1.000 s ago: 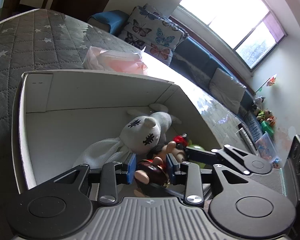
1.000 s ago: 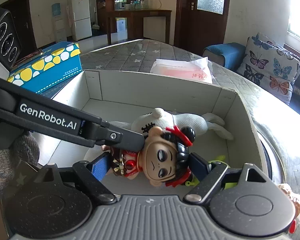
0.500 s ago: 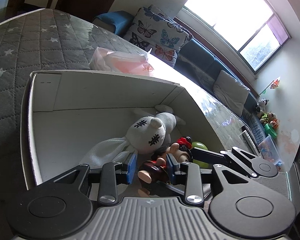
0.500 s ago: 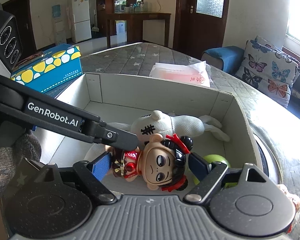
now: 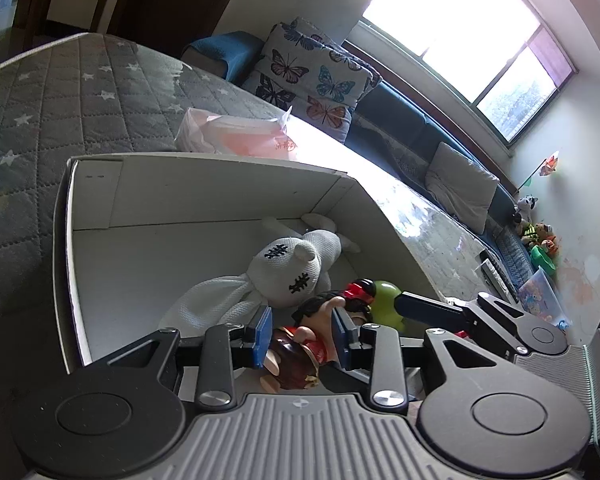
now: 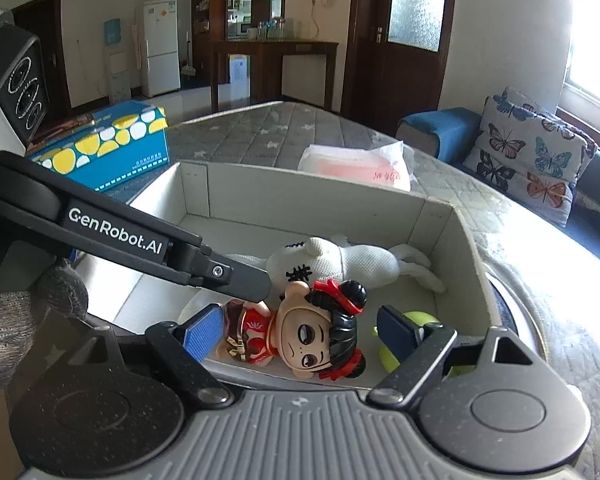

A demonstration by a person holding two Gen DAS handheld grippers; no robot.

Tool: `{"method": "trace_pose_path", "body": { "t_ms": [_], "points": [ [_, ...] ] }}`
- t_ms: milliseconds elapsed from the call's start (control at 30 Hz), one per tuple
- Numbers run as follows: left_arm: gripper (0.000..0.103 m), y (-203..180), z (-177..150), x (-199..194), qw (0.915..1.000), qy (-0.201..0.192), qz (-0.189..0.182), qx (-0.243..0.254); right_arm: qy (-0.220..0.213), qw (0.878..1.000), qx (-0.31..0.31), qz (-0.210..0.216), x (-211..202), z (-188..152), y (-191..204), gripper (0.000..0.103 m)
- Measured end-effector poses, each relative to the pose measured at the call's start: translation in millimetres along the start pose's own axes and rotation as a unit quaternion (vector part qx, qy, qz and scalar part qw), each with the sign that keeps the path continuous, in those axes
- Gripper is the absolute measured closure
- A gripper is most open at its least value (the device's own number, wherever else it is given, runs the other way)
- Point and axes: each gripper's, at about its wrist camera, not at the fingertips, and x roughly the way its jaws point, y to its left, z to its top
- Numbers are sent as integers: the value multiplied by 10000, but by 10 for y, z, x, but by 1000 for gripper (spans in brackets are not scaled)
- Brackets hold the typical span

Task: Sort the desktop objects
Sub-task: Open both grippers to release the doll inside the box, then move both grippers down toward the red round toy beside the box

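White box (image 5: 220,188): doll (image 6: 300,336) inside; left gripper (image 5: 300,334) clamps doll | right gripper (image 6: 300,330) spread wide around doll

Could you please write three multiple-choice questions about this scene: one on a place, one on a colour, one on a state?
1. Where does the white plush rabbit lie?
A. On the tissue box
B. Inside the white cardboard box
C. On the sofa

2. What colour is the ball beside the doll figurine?
A. Green
B. Blue
C. Orange

3. How is the left hand-held gripper?
A. Wide open above the table
B. Outside the box, empty
C. With both pads beside the doll's body

Key: 1 B, the rabbit rests on the box floor between its walls. 2 A, the ball shows yellow-green in both views. 3 C, the blue pads flank the doll's red body in the left wrist view.
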Motion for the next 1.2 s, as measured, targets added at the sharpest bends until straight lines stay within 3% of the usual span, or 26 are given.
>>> {"method": "trace_pose_path", "body": {
  "t_ms": [600,1000,1200],
  "points": [
    [68,-515,-265,-380,9980,-289,-208,527,-547,9981,137,-244,-743,-308,2,16],
    [68,-940,-686,-184,9937,172,-546,959,-336,9965,407,-647,-967,-783,-253,16],
    [68,-982,-770,70,9937,372,-451,954,-208,9942,558,-901,-930,-966,-475,16]
  ]
}}
